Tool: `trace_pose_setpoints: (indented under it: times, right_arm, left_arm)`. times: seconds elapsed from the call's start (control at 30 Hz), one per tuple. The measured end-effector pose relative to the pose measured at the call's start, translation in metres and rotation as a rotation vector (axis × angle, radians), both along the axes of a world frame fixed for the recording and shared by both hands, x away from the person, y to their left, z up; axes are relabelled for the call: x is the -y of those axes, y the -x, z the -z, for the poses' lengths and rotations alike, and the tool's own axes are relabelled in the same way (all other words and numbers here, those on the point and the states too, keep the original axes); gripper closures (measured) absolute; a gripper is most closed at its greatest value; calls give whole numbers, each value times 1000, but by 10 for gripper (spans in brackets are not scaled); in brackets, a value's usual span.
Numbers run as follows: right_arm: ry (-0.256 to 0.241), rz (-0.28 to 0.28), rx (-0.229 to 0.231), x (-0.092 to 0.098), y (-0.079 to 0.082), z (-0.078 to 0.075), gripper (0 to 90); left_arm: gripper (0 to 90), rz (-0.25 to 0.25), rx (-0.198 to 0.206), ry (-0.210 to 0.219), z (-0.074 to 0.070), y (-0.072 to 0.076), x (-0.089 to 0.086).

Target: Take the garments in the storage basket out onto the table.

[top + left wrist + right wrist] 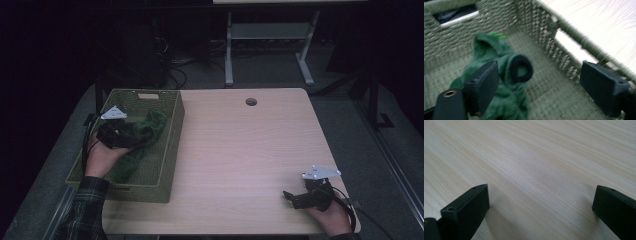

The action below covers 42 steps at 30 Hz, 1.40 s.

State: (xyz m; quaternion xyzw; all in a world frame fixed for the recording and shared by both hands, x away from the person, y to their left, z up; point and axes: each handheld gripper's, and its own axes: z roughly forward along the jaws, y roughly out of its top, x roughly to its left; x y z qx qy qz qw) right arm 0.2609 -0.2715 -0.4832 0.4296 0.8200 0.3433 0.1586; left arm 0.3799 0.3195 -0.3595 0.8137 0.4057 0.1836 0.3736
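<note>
At the left of the high view, I have the left hand-held gripper (131,134) down inside the woven green basket (172,145), its jaws spread wide over the green plush toy (150,126), which lies on the basket floor. In the left gripper view the green plush toy (504,82) sits just ahead and toward the left jaw, touching that pad; its long axis runs away from me toward the basket's far wall (461,32). The left side is plainly nearer. At the lower right of the high view, my right hand-held gripper (291,198) rests on the bare counter (240,150), jaws apart, well clear of the basket.
</note>
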Motion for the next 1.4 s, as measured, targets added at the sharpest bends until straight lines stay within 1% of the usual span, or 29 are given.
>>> trace_pose_setpoints:
  times: [0.07,0.1,0.13,0.17,0.2,0.33,0.37,0.4,0.43,0.63,0.67,0.73,0.87,0.97,1.07,1.1,1.2,1.27,1.33,1.4]
  right_arm:
    - [0,0,0,0,0,0,4]
    - [0,0,0,0,0,0,4]
    - [0,0,0,0,0,0,4]
    - [0,0,0,0,0,0,4]
    - [0,0,0,0,0,0,4]
    - [1,-2,2,0,0,0,4]
    - [1,-2,2,0,0,0,4]
    - [1,-2,2,0,0,0,4]
    - [1,-2,2,0,0,0,3]
    - [1,-2,2,0,0,0,4]
    - [1,-2,2,0,0,0,4]
    - [1,-2,2,0,0,0,4]
    - [1,-2,2,0,0,0,4]
    - [0,-1,0,0,0,0,3]
    - [0,-1,1,0,0,0,4]
    - [1,-2,2,0,0,0,4]
    - [1,-2,2,0,0,0,4]
    - [1,-2,2,0,0,0,4]
    - [1,-2,2,0,0,0,4]
    - [1,-2,2,0,0,0,4]
  left_arm:
    - [160,-15,-10,-4,3,-2,-4]
    - [161,-19,-15,-15,5,-3,-7]
    - [162,-19,-15,-15,5,-3,-7]
    - [168,-30,-25,-25,9,-5,-10]
    - [186,-32,-29,-31,11,-6,-12]
    - [208,-45,-58,-47,19,-10,-16]
    - [213,-45,-64,-60,20,-11,-17]
    - [218,-54,-73,-65,23,-12,-18]
    - [220,-55,-73,-81,24,-14,-18]
    - [245,-67,-101,-133,30,-18,-20]
    - [256,-67,-101,-133,30,-18,-20]
    - [276,-75,-118,-138,34,-20,-20]
    - [323,-77,-131,-160,37,-22,-20]
    - [385,-77,-146,-160,39,-23,-21]
    - [519,-69,-166,-155,39,-23,-22]
    - [584,-67,-179,-149,39,-22,-22]
    - [704,-68,-203,-137,39,-22,-22]
    - [748,-76,-220,-131,38,-22,-23]
    - [768,-80,-222,-123,36,-22,-24]
    - [772,-90,-221,-102,34,-21,-24]
